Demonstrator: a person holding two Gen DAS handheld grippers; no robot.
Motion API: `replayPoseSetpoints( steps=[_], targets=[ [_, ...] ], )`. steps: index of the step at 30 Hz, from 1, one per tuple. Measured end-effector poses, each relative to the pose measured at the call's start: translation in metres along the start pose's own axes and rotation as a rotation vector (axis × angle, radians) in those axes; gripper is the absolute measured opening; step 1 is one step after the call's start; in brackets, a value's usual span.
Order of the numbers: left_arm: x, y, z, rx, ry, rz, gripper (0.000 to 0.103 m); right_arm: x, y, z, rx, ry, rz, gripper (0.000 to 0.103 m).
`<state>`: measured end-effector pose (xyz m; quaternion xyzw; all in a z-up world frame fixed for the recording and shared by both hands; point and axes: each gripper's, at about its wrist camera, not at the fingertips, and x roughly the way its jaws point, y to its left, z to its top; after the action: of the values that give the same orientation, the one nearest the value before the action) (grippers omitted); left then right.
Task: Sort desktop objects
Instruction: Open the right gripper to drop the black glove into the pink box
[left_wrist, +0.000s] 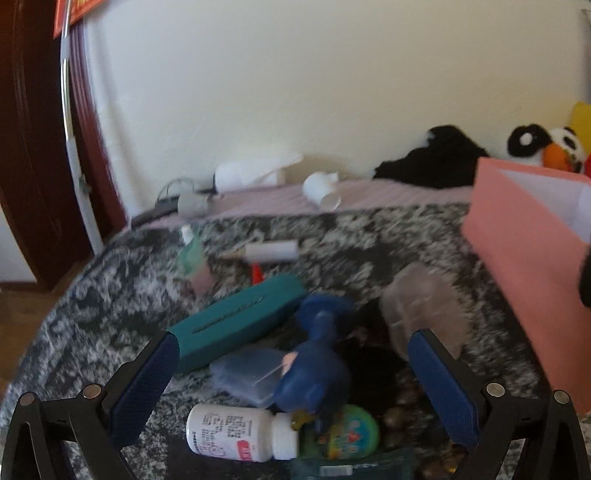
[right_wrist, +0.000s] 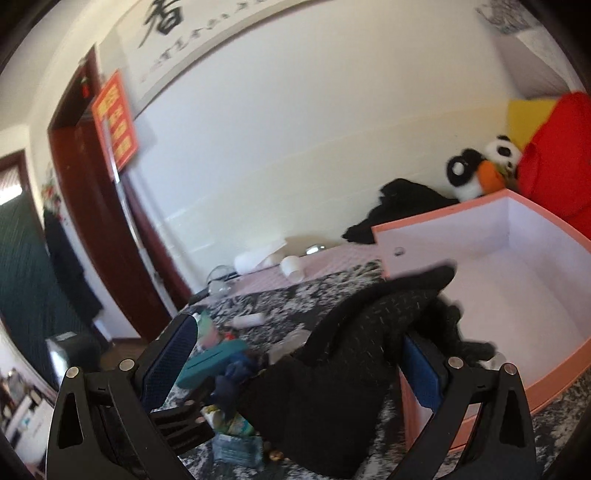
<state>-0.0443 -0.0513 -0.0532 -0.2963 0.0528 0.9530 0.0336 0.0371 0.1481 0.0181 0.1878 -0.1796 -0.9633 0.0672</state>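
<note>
Here left gripper (left_wrist: 293, 373) spread wide, blue toy (left_wrist: 314, 373) between fingers, ungrasped. Right gripper (right_wrist: 299, 365) spread; black cloth (right_wrist: 351, 332) draped between, grip unclear.

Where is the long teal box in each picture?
Left wrist view: the teal box lies left of centre on the speckled blanket, just past the left gripper.
Right wrist view: the same box is low and left, by the left-hand finger.
Shared landmark: the pink box at the right.
</note>
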Motion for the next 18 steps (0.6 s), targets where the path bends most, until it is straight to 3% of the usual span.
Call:
replayPoseSetpoints(
  steps=[3, 8, 11, 13, 15, 16, 18],
  targets=[
    [0.013, 0.003, -0.004, -0.017, 0.029, -0.042, 0.102, 0.005, 0.005, -0.004, -0.005, 0.009, 0.002, 0.103],
    [0.023, -0.019, -0.015, 0.107, 0.041, -0.056, 0.1, 0.011, 0.006, -0.008, -0.017, 0.025, 0.004, 0.103],
    [0.029, -0.024, -0.018, 0.128, 0.06, -0.062, 0.099, 0.008, 0.005, -0.007, -0.027, 0.013, 0.022, 0.103],
    [0.032, -0.026, -0.019, 0.125, 0.074, -0.068, 0.099, 0.006, 0.006, -0.006, -0.054, -0.009, -0.031, 0.102],
    [0.035, -0.026, -0.018, 0.114, 0.083, -0.071, 0.099, 0.005, 0.004, -0.004, -0.096, -0.047, -0.212, 0.101],
    [0.035, -0.026, -0.018, 0.111, 0.082, -0.071, 0.099, 0.003, 0.003, -0.005, -0.145, -0.105, -0.418, 0.102],
    [0.035, -0.026, -0.017, 0.107, 0.079, -0.071, 0.099, -0.002, 0.003, -0.005, -0.259, -0.219, -0.637, 0.103]
  ],
)
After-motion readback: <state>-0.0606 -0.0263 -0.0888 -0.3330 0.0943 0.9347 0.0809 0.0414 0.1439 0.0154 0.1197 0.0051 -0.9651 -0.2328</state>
